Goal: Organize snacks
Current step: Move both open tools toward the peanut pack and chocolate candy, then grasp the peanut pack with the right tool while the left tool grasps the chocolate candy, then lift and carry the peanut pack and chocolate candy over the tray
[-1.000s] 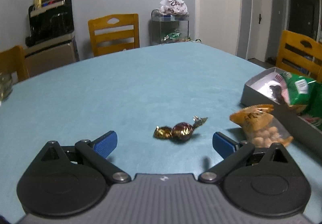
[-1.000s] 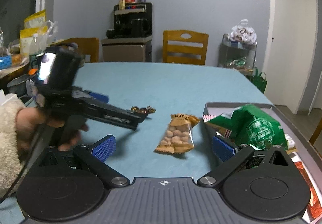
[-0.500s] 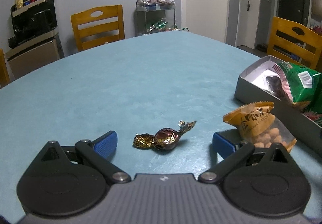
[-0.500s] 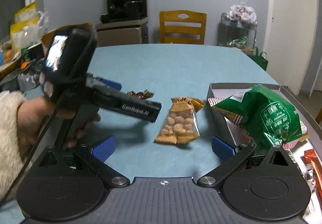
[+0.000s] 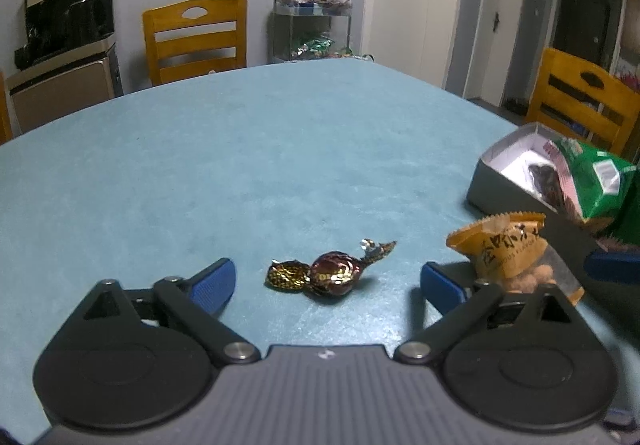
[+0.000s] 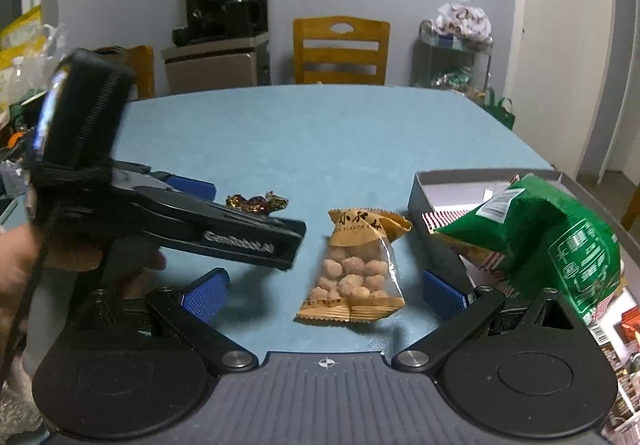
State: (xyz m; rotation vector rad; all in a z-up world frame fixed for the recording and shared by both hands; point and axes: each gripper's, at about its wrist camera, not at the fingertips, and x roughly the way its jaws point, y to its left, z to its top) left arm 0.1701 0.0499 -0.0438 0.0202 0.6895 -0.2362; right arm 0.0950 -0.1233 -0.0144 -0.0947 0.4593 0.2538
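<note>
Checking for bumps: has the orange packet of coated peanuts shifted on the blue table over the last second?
Cannot tell. The orange packet of coated peanuts lies the same way beside the grey box; its apparent shift looks like camera motion.

Grey-blue walls; a wooden chair (image 5: 196,39), a wire rack (image 5: 312,27) and a dark doorway (image 5: 586,23) — dim light.
</note>
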